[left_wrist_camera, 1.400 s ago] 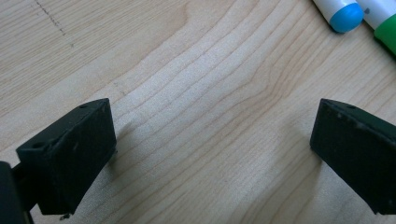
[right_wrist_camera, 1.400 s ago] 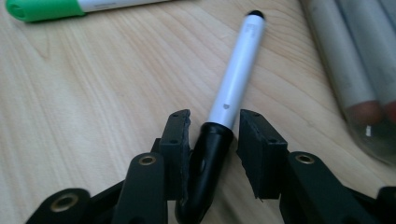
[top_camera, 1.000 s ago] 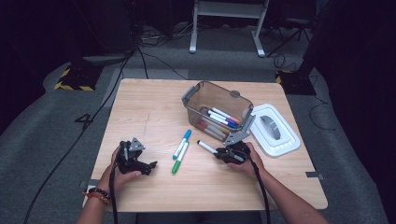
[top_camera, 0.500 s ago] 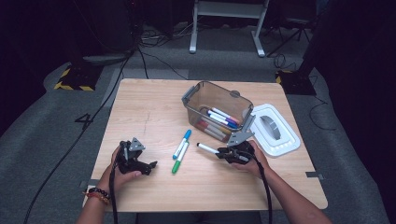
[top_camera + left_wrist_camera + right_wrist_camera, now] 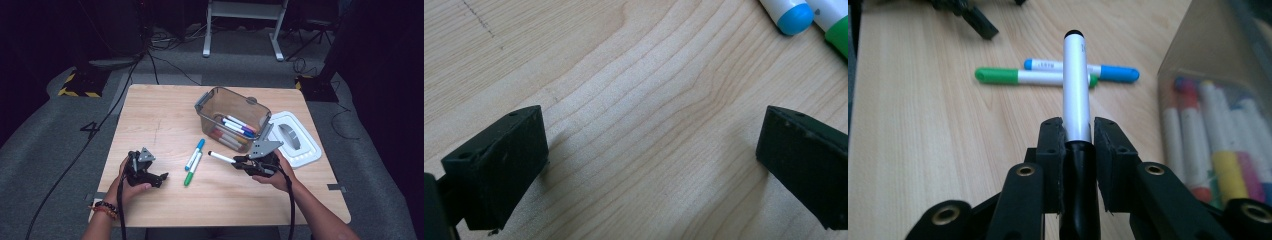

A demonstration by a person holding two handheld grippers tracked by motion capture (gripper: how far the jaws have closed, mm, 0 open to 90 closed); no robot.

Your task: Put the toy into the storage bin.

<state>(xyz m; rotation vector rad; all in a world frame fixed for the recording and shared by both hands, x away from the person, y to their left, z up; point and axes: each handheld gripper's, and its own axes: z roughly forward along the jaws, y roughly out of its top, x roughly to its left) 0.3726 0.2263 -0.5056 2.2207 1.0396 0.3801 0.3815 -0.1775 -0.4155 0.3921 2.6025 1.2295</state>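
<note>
1. Two grippers work at the wooden table (image 5: 165, 115) in the high view. The right gripper (image 5: 239, 163) sits at the table's near right and clamps a black-capped marker (image 5: 221, 158). The marker sticks out level toward the left, its white barrel clear of the table top.
2. Same view: the left gripper (image 5: 161, 177) rests at the near left in the person's left hand (image 5: 131, 181), jaws pointing right and standing apart with nothing between them.
3. Same view: a blue marker (image 5: 195, 153) and a green marker (image 5: 192, 169) lie side by side at the table's middle, between the two grippers. A clear bin (image 5: 206, 107) stands behind them with more markers inside. Its white lid (image 5: 311, 150) lies flat to the right of the bin, just behind the right hand (image 5: 274, 176).
4. Left gripper view: the two black jaws stand wide apart over bare wood (image 5: 644, 115). The blue marker's cap (image 5: 795, 17) and the green marker's end (image 5: 838, 39) show at the top right corner, well clear of the jaws.
5. Right gripper view: the jaws press on the black-capped marker (image 5: 1075, 90) from both sides, near its black rear end. Its barrel runs straight away from the camera. Beyond its tip the green marker (image 5: 1013, 76) and blue marker (image 5: 1108, 71) lie crosswise on the table. The bin (image 5: 1198, 55) stands at the right, coloured markers visible through its wall.
</note>
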